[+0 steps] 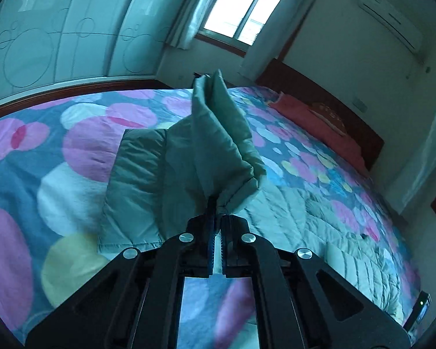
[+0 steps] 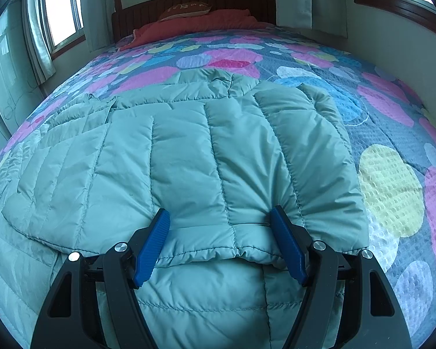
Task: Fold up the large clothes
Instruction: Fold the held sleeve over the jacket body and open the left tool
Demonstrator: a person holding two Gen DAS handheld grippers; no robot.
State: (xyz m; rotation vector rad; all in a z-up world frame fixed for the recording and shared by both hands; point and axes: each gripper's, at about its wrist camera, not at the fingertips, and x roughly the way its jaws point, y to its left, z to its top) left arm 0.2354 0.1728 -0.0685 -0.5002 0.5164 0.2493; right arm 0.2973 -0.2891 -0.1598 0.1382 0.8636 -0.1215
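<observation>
Jacket: a pale green quilted puffer jacket [image 2: 189,151] lies spread across the bed [image 2: 392,133], covering the near part of the dotted bedspread, its collar end toward the headboard [image 2: 194,0].
Left gripper: the left gripper [image 1: 216,226] is clamped nearly closed on a bunched piece of the jacket, which rises off the bed in a peaked fold [image 1: 215,133] above the jaws.
Right gripper: the right gripper [image 2: 221,244] stands wide, its blue pads [image 2: 152,247] set to either side of a folded-over panel's hem [image 2: 206,250]; whether they press the cloth or only flank it cannot be told.
Folded panel: one quilted section lies doubled over the jacket body, its stitched edge toward the foot of the bed.
Bedding: a red blanket [image 2: 194,23] and a patterned pillow [image 2: 186,10] sit against the headboard, well apart from the jacket.
Room: a window [image 1: 244,8] and curtain stand beyond the bed; an air conditioner [image 1: 392,20] hangs above the headboard side.
</observation>
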